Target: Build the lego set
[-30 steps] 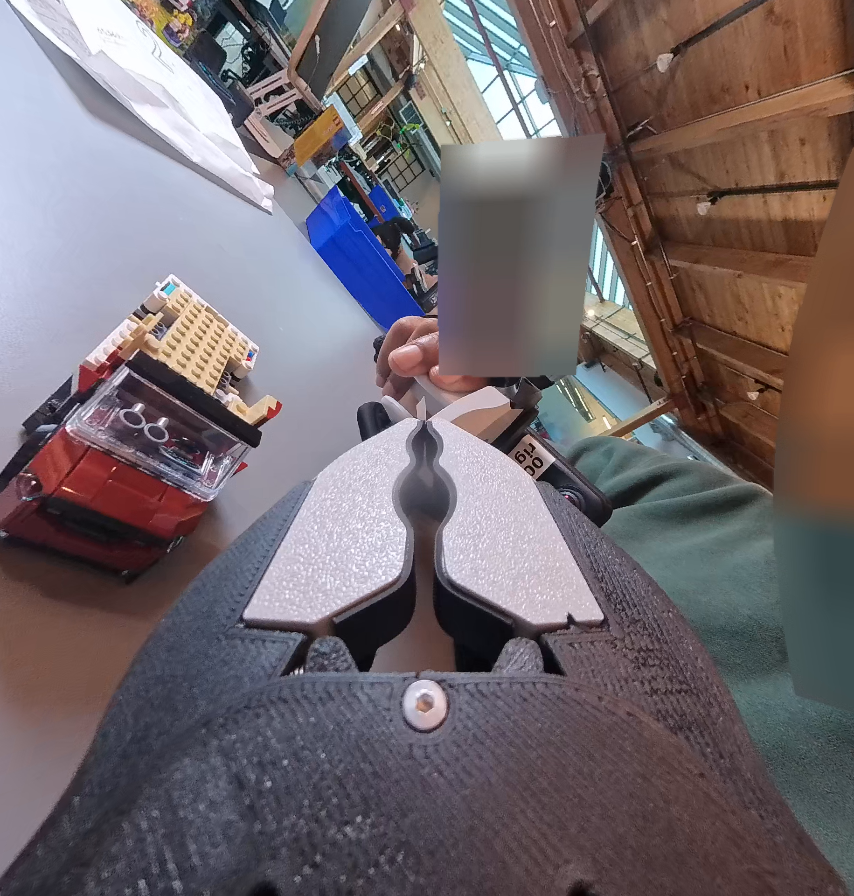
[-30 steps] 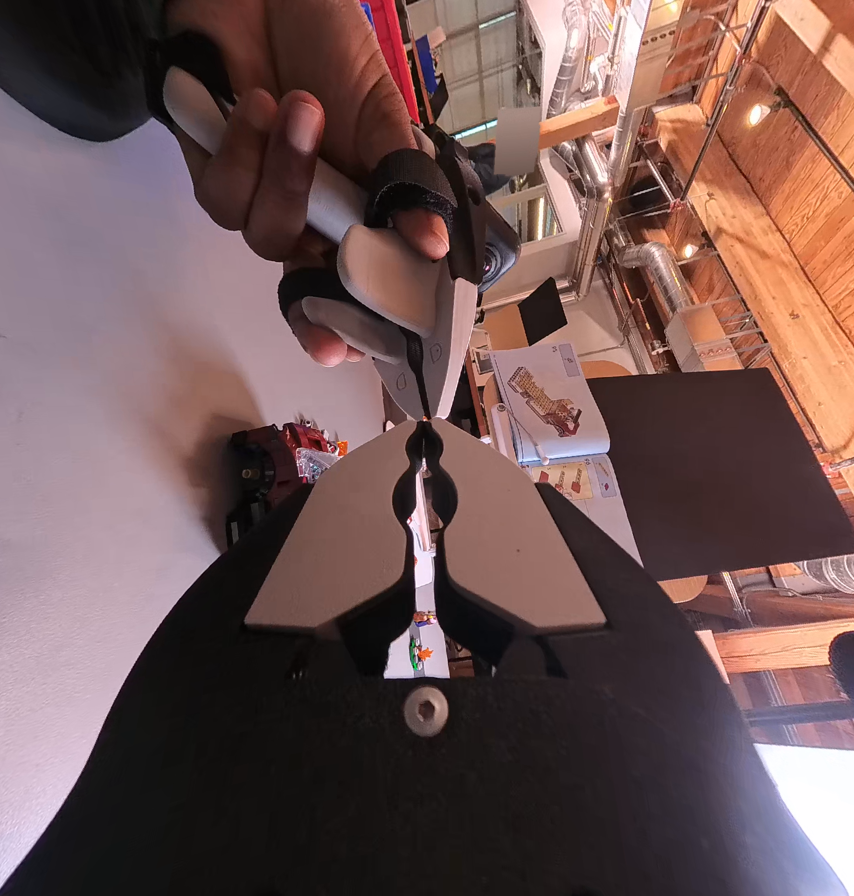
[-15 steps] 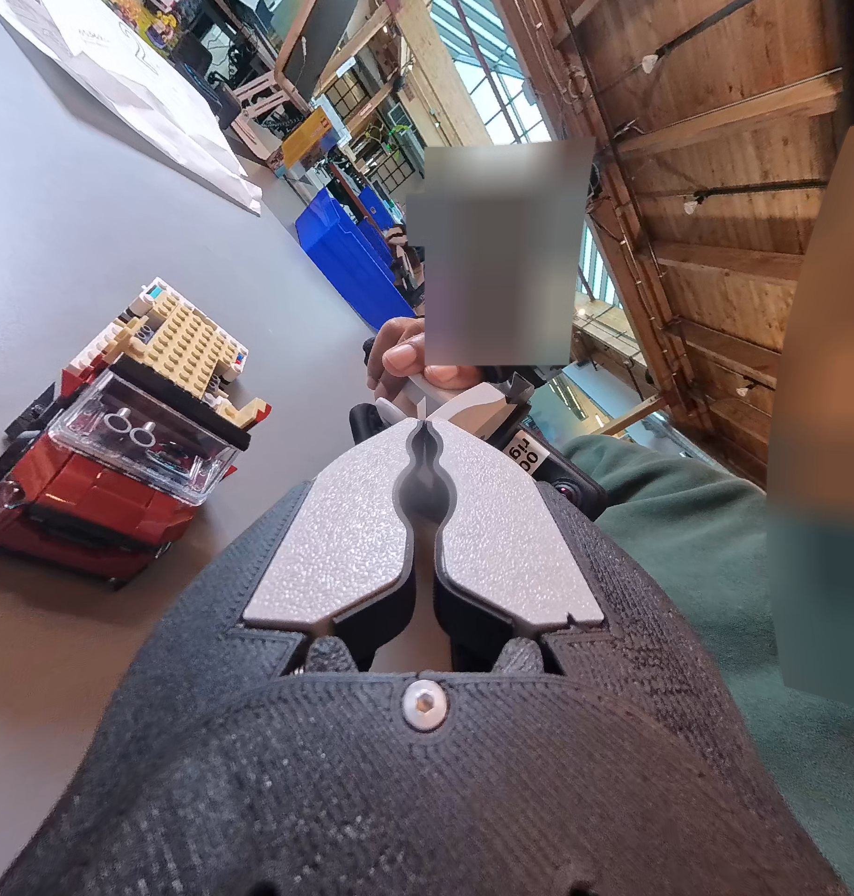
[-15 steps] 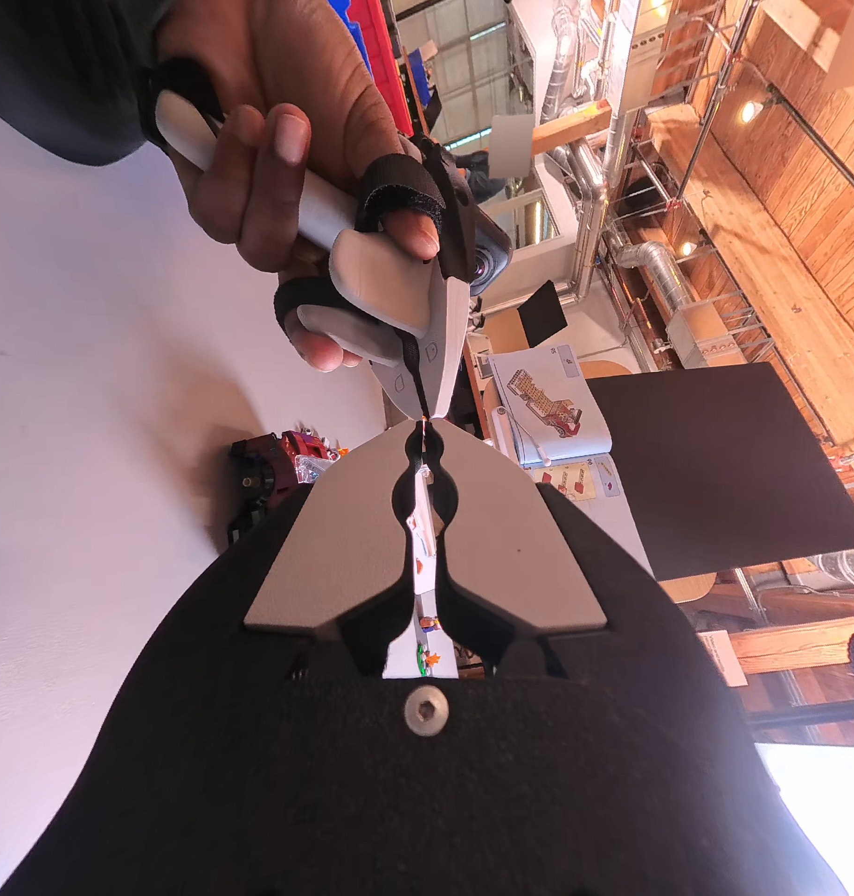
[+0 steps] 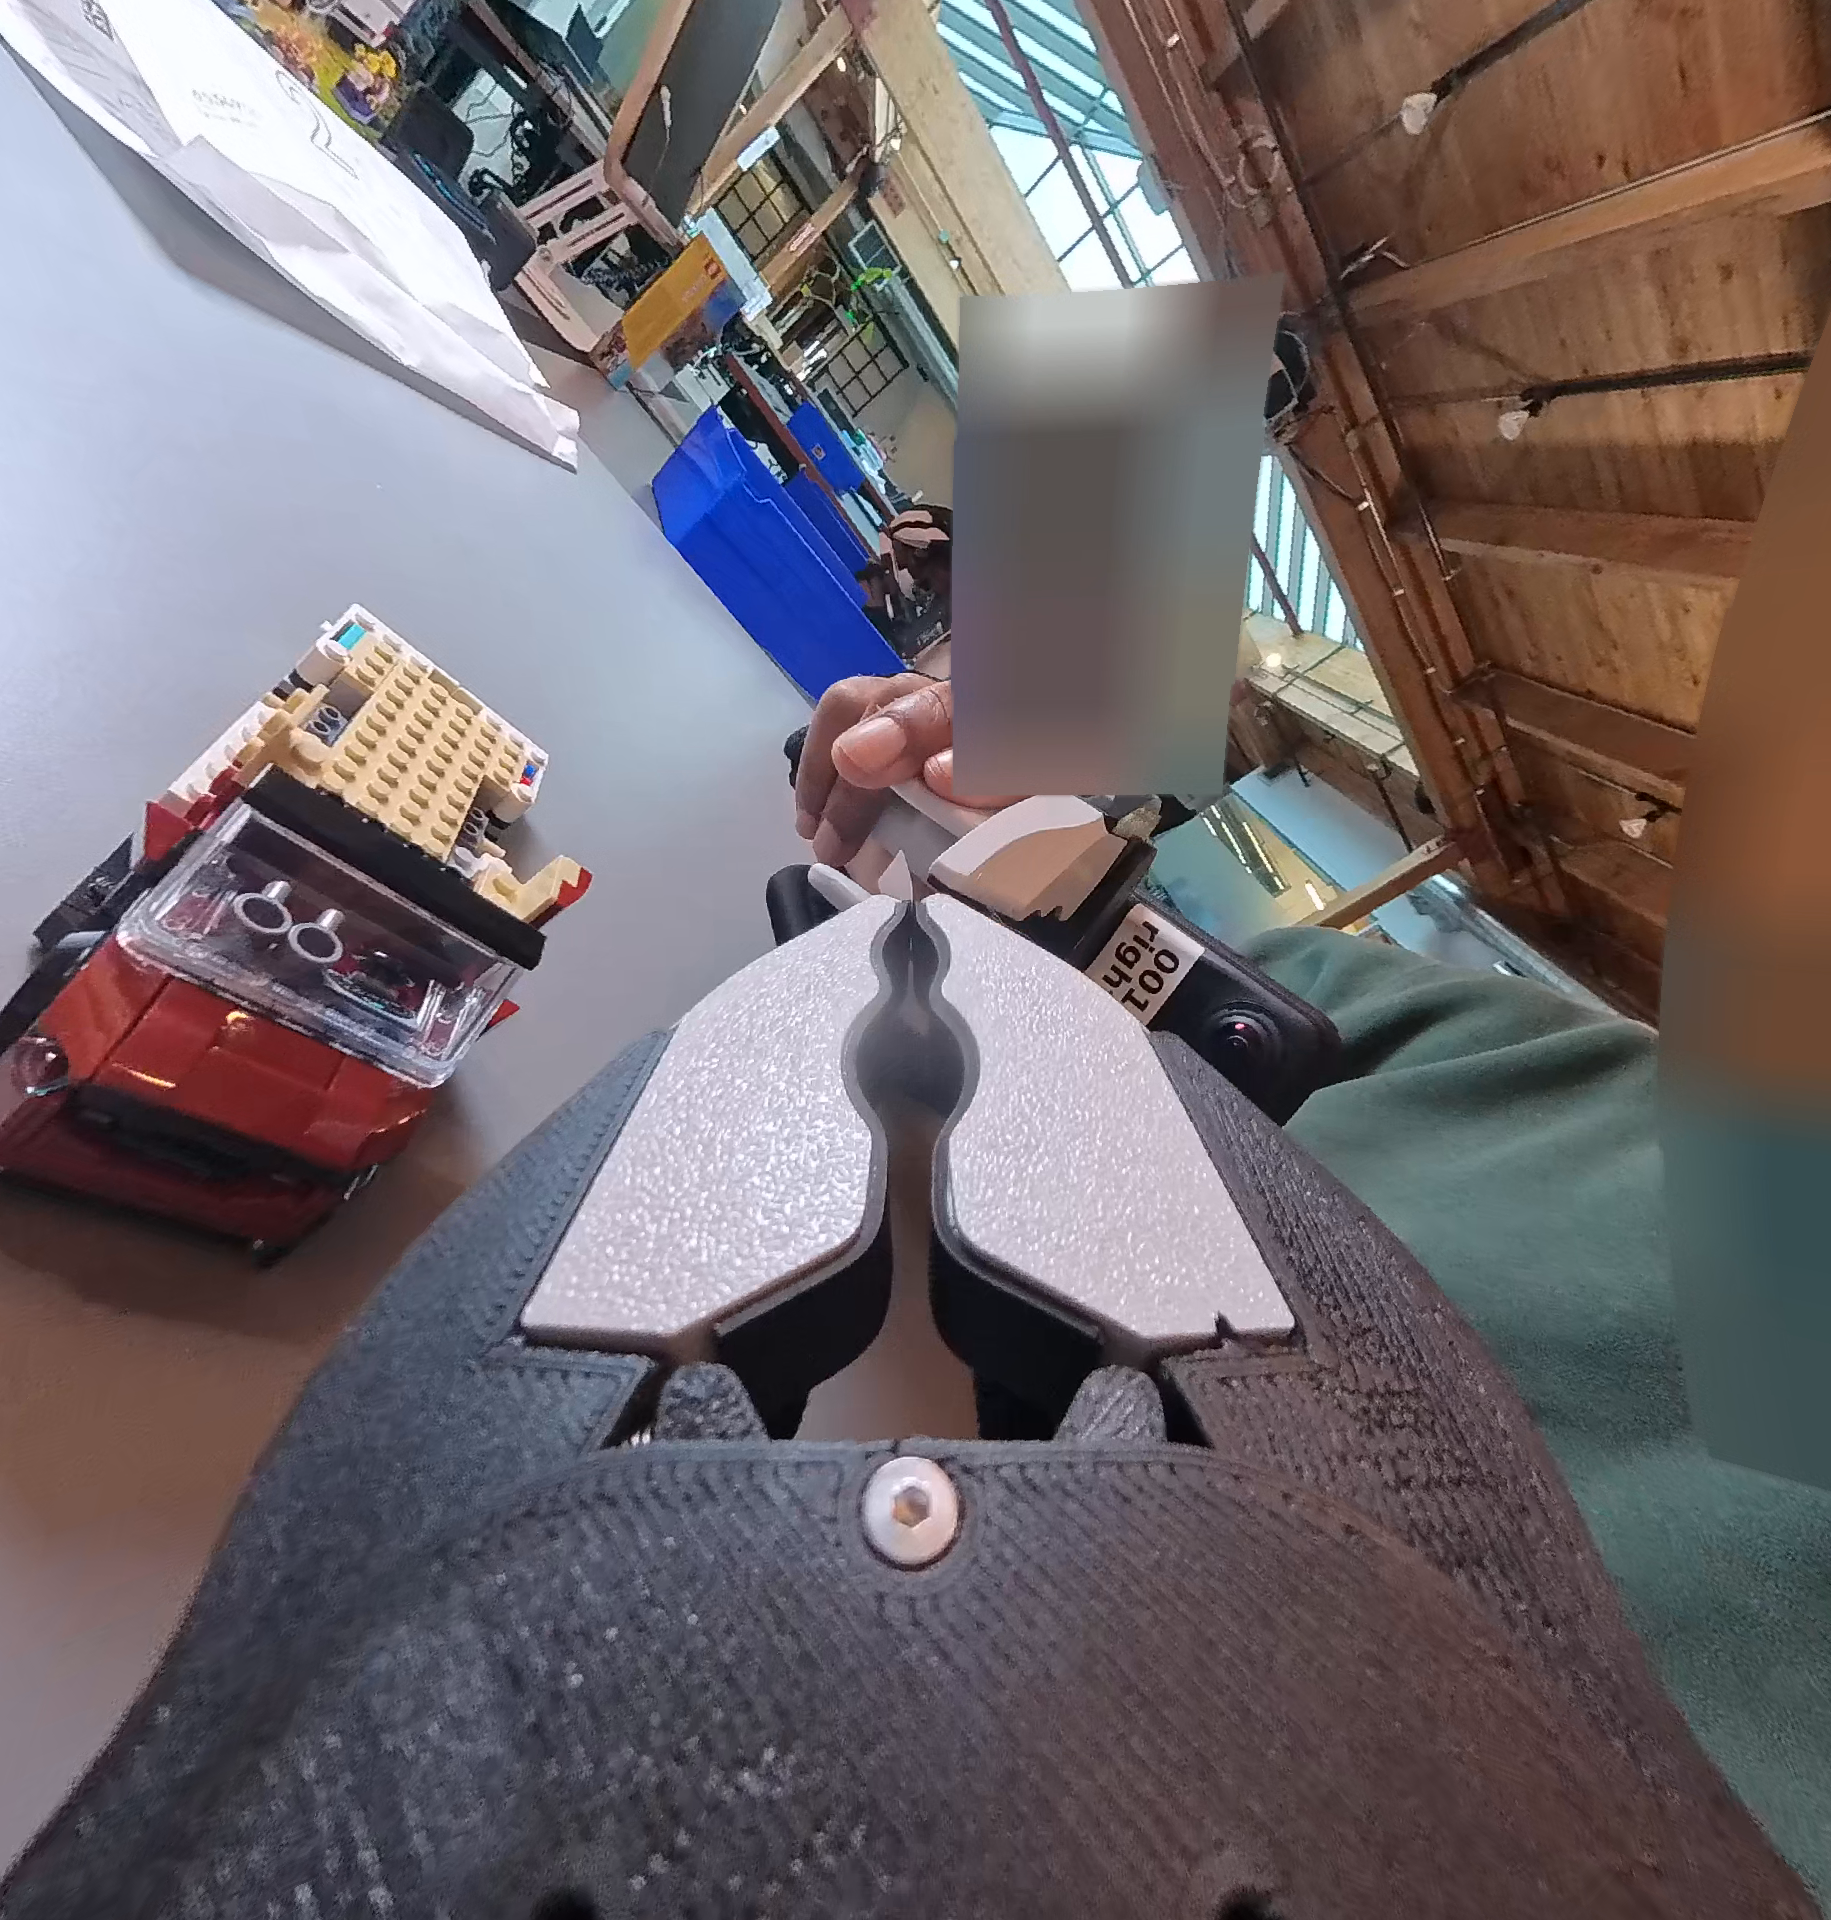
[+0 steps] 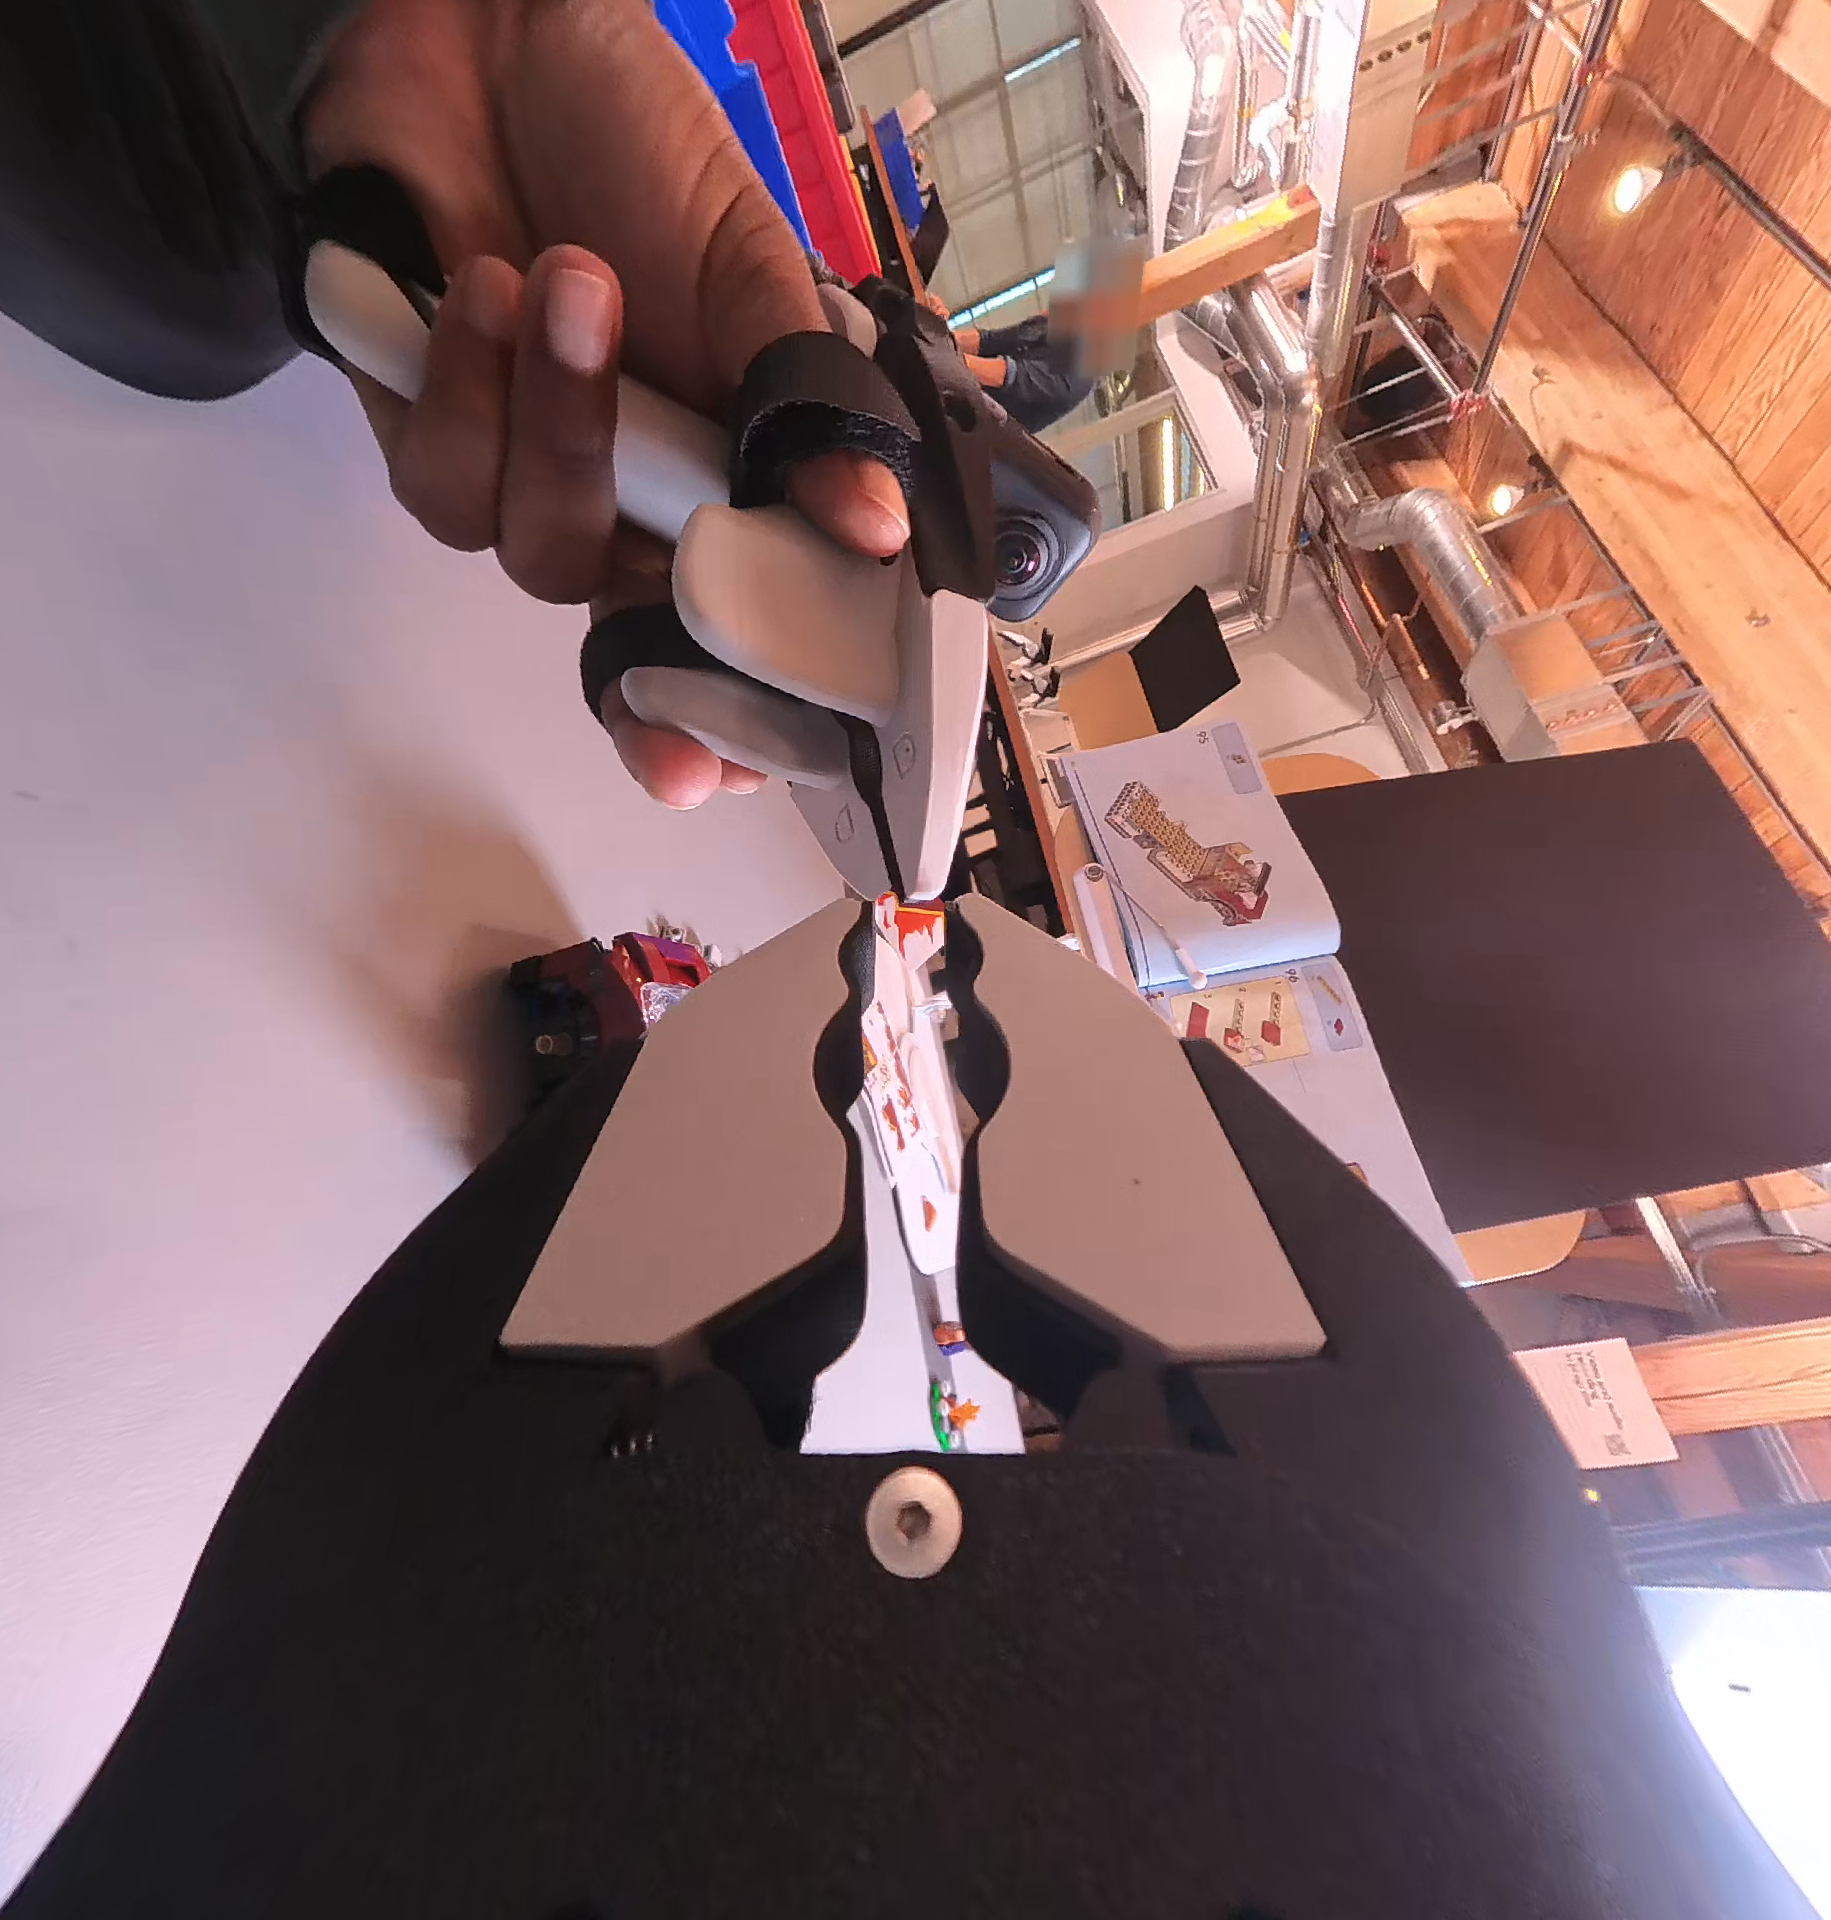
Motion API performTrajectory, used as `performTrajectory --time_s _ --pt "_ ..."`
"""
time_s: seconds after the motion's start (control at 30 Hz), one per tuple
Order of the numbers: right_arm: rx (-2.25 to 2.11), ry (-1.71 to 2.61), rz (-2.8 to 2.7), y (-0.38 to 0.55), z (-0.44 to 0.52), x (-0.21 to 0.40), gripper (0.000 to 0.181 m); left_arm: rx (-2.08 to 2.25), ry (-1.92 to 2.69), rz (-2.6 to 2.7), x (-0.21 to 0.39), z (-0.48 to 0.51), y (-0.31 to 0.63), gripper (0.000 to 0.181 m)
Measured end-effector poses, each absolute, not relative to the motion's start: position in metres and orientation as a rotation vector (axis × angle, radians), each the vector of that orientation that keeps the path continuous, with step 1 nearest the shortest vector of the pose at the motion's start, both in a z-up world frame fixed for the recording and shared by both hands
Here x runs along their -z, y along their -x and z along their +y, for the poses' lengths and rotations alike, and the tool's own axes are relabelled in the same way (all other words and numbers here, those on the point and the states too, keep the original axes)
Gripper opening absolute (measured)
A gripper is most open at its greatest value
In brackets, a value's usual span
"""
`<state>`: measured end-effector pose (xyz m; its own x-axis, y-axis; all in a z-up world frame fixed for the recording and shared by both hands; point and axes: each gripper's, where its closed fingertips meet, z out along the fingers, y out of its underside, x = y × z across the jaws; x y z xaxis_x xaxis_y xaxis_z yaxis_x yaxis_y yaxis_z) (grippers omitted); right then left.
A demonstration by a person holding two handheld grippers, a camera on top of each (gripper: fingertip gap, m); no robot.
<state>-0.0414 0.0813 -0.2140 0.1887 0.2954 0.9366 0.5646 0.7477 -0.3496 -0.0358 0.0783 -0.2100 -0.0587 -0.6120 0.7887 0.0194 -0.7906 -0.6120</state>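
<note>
The grey matte bench (image 5: pixel 267 499) lies in a wooden-roofed workshop. The left claw (image 5: pixel 909 914) is closed on the edge of a thin white sticker sheet with red shapes (image 6: pixel 906 1049). The right claw (image 6: pixel 906 914) stands slightly parted around the sheet without gripping it. The sheet is probably light, floppy and easy to crease, so hold its blank margin. Farther left of the left claw sits the glossy red-and-tan studded lego van (image 5: pixel 267 935).

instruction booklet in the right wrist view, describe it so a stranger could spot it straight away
Start at the large black panel on the right. Against its left edge lies the open instruction booklet, pale blue pages printed with build-step drawings in tan and red. It is the only open, illustrated book there.
</note>
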Motion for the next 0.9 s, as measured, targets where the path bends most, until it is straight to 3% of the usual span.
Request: performTrajectory --time_s 0.3,0.67,0.9 --pt "0.141 0.854 -1.388 0.042 0.086 0.216 0.029 1.811 1.771 0.648 0.209 0.086 0.042 0.0" --pt "-1.066 1.537 -1.169 0.019 0.088 0.206 0.02 1.378 1.724 1.068 0.234 0.08 0.041 0.0" --pt "-1.175 1.598 -1.215 0.028 0.077 0.222 0.019 1.289 1.697 1.158 0.244 0.074 0.036 0.0"
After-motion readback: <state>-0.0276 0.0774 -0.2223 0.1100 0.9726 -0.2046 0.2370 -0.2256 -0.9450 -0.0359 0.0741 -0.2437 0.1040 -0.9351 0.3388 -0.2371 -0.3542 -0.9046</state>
